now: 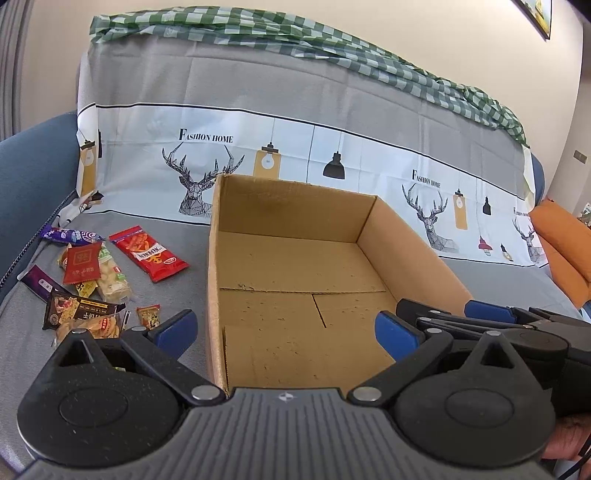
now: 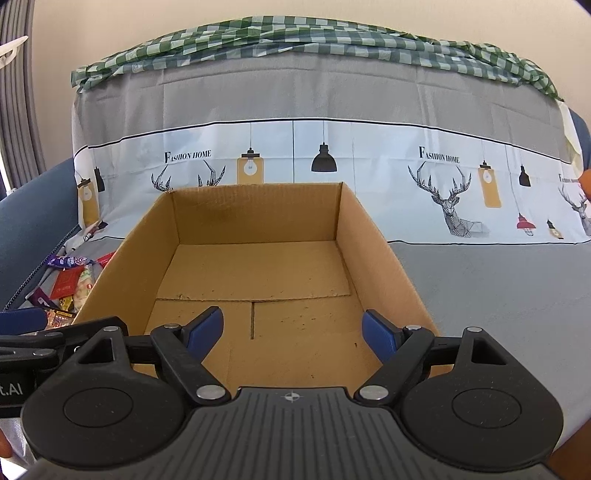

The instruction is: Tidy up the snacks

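**Both grippers wide apart over an empty box, snacks piled to its left**

Nearest the left wrist camera, the left gripper [image 1: 284, 334] stands with its jaws spread wide and nothing between them. Its left blue pad hangs over the grey cover outside the box, while its right pad hangs over the box floor, so the near left wall of the box runs between the two. Just to its right, the right gripper [image 2: 293, 332] also has its jaws apart and holds nothing; in its own view both blue pads hang above the near part of the box floor, not touching the cardboard as far as can be told.

The cardboard box [image 1: 216, 258] sits open-topped on the grey cover [image 1: 37, 358], and only its bare flaps show inside.

The snacks lie on the cover to the left of the box, apart from it. Closest is a small orange packet [image 1: 149, 316], beside a dark cracker packet [image 1: 79, 310]. Further back lie a pale rice-cracker packet [image 1: 112, 275], a flat red packet [image 1: 82, 264] resting on it, and a purple stick packet [image 1: 40, 282] at the left edge. Beyond these lie a red snack bag [image 1: 147, 253], nearest the box wall, and a purple-and-white wrapper [image 1: 70, 235].

Behind everything rises the sofa back, draped in a deer-and-lamp printed sheet [image 1: 295, 147], with a green checked cloth [image 1: 258, 33] along the top.
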